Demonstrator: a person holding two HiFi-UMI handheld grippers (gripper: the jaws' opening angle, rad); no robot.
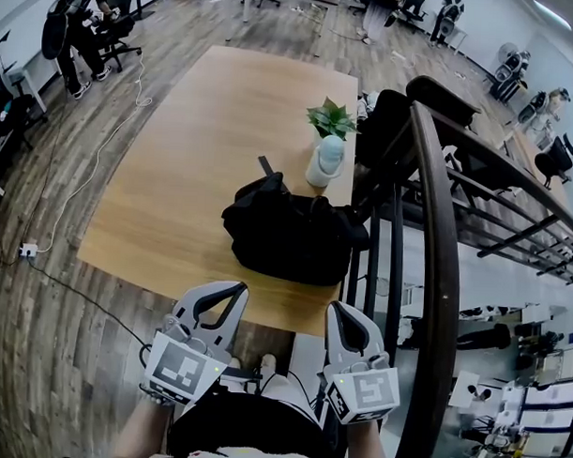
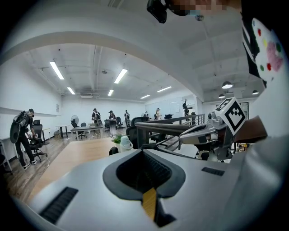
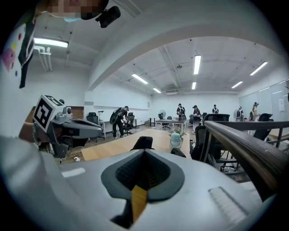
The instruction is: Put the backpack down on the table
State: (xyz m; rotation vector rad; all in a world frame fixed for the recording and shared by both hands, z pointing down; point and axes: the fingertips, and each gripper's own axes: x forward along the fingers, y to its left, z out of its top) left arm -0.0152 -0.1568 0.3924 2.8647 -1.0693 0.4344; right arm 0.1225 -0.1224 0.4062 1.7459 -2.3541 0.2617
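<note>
The black backpack (image 1: 291, 235) lies on the wooden table (image 1: 190, 164), close to its near right edge, with nothing holding it. Both grippers hang short of the table's near edge, just in front of my body. My left gripper (image 1: 216, 292) is shut with nothing in it; its jaws (image 2: 143, 152) meet in the left gripper view. Beside it, my right gripper (image 1: 345, 312) is also shut and empty, jaws pressed together (image 3: 144, 152). Over those jaws only the top of the backpack (image 3: 143, 142) shows.
A white bottle (image 1: 325, 161) and a small potted plant (image 1: 331, 117) stand just behind the backpack. A dark curved railing (image 1: 441, 248) runs along the right, with black chairs (image 1: 389, 119) by the table. People work at desks at the far left (image 1: 82, 28). A cable (image 1: 92, 165) trails over the floor.
</note>
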